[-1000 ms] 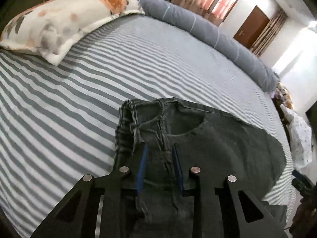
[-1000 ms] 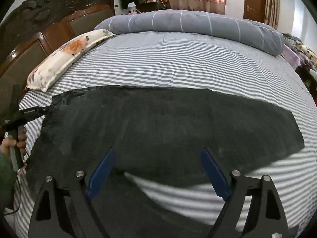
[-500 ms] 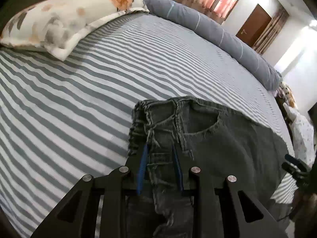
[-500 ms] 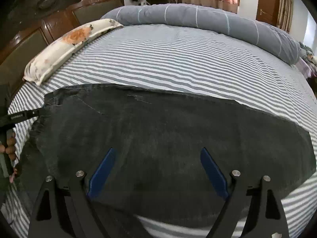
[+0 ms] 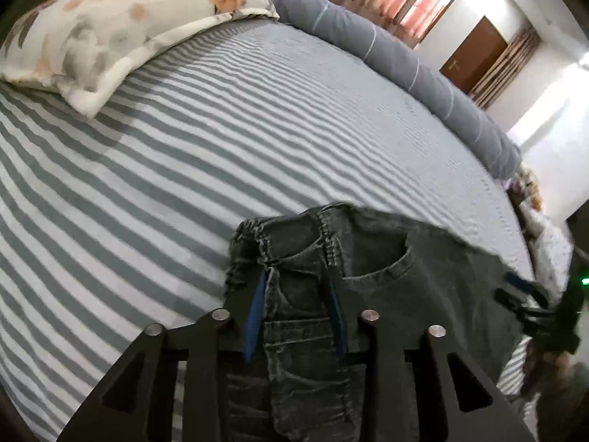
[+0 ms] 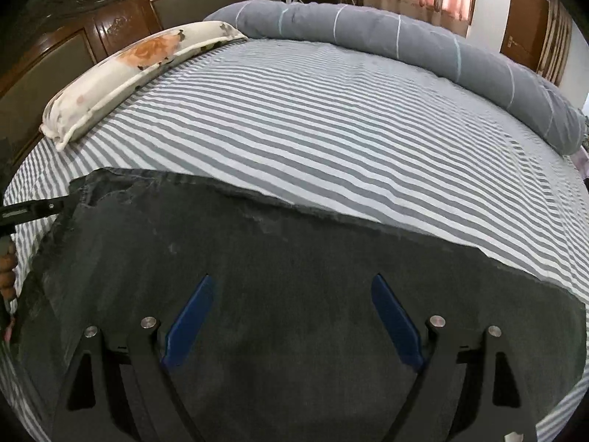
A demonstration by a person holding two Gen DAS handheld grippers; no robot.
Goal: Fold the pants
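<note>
Dark grey jeans (image 6: pixel 294 276) lie spread across the striped bed. In the left wrist view my left gripper (image 5: pixel 296 280) is shut on the jeans' waistband (image 5: pixel 291 254), by the belt loops and pocket, holding it bunched. In the right wrist view my right gripper (image 6: pixel 291 283) is open wide, its blue pads just above the flat middle of the jeans, holding nothing. The left gripper shows at the left edge of the right wrist view (image 6: pixel 33 211), at the waistband. The right gripper shows at the right edge of the left wrist view (image 5: pixel 522 294).
The bed (image 6: pixel 331 118) has a grey-and-white striped sheet. A floral pillow (image 6: pixel 136 70) lies at the headboard side, and a long rolled grey duvet (image 6: pixel 423 59) runs along the far edge. A carved wooden headboard (image 6: pixel 73 40) stands at the left.
The jeans have been pulled flatter and lie closer under the right gripper. The left gripper keeps its hold on the waistband and has shifted with it. The right gripper stays open.
</note>
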